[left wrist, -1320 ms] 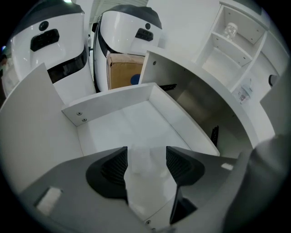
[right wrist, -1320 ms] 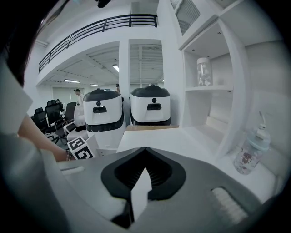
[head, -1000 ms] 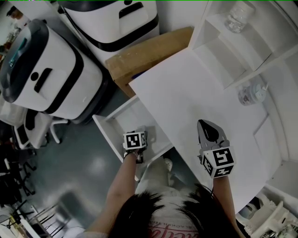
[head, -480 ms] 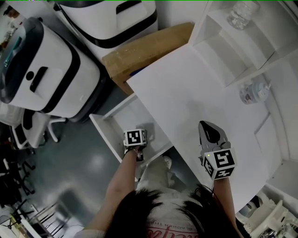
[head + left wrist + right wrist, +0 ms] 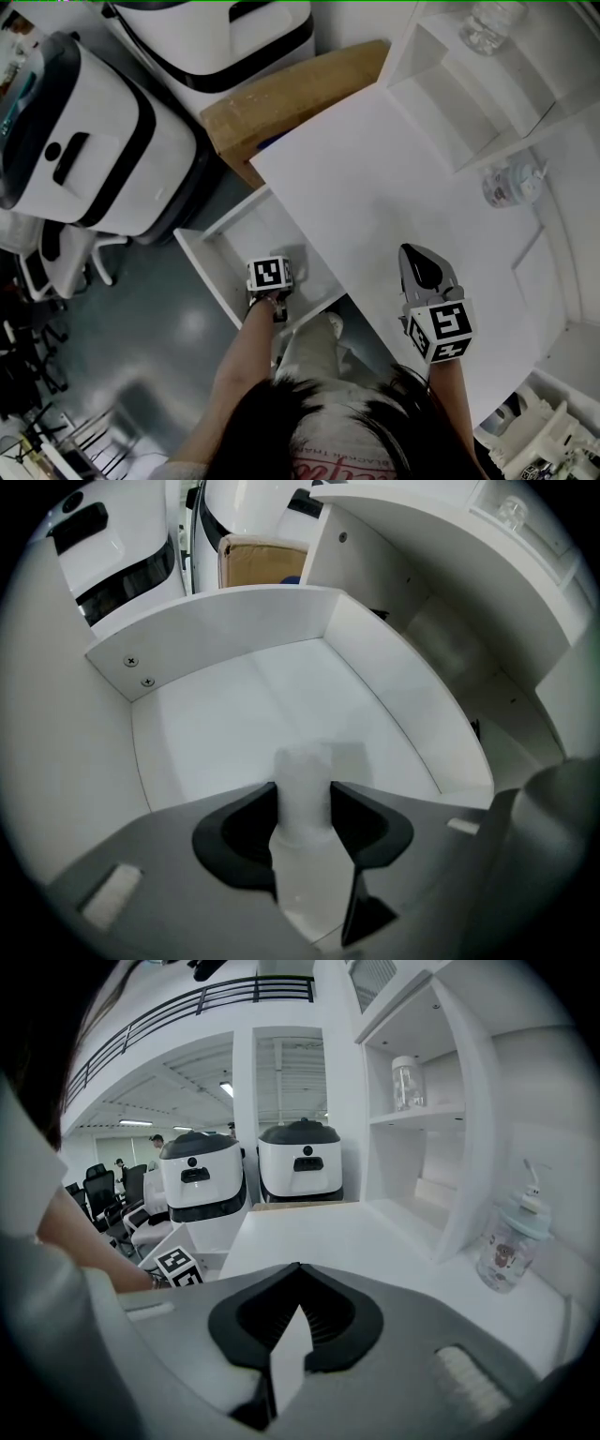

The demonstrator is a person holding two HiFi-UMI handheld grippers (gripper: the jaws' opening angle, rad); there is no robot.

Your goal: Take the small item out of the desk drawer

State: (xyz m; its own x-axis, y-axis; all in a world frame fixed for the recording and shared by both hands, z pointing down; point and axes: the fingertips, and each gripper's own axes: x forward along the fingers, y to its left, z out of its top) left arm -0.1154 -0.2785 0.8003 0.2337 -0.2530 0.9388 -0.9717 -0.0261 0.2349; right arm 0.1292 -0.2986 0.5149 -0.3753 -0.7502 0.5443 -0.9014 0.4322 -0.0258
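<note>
The small translucent bottle (image 5: 302, 772) stands upright on the floor of the open desk drawer (image 5: 211, 644), towards its near end. I have the left gripper (image 5: 303, 803) pointed steeply down into the drawer. Its jaws have just been closing and now sit partly open around the bottle, one on each side of its upper part and touching it. In the left gripper view nothing else lies on the pale drawer floor. In the head view the drawer sticks out from under the left edge of the white desk top (image 5: 375, 187), and the gripper's marker cube (image 5: 270, 274) hangs over it.

The right gripper (image 5: 413, 251) rests low over the desk top well to the right of the drawer. Its jaws are brought together at the tips and hold nothing.

Further back on the desk there is a white shelf unit (image 5: 469, 94) with a clear jar (image 5: 405, 1082) on it. A pump bottle (image 5: 511, 1246) stands just beside the unit. A brown cardboard box (image 5: 281, 103) sits behind the desk, next to large white machines (image 5: 84, 141).
</note>
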